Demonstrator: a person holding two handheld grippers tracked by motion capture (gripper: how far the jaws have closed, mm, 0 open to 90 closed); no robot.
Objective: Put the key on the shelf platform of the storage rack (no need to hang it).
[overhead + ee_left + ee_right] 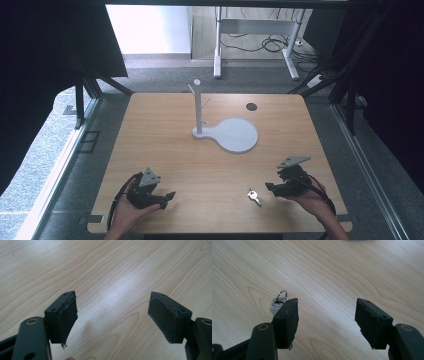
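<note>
While the key (254, 197) lay flat on the wooden table (165, 145) near the front edge, on the person's right-hand side, the right gripper (270, 187) sat just beside it with its jaws pointed toward it. Seen from the right gripper view, the key (277, 305) with its small wire ring lay just outside the left-hand jaw and partly behind it, not in the gap, and the jaws stood wide with bare wood between them. Nothing was held.

To my eye this was the approach to the pickup: the gripper was near the key but not lined up on it. The next move, I judged, called for a sideways shift so the key fell between the pads, then a drop close to the tabletop and a close on something thin and flat, which could easily slide or slip out from under the pads. Catching the ring or the head of the key looked the easier bite.

Farther out, the left gripper (169, 198) rested near the front-left part of the table, well apart from the key, its jaws also wide and holding nothing, with only wood grain ahead of it. Beyond both, toward the middle of the table, stood a white stand (199, 107) with short pegs on a round white base (235, 135), likely where the key was meant to hang, and a small dark disc (251, 106) lay near the far edge.
</note>
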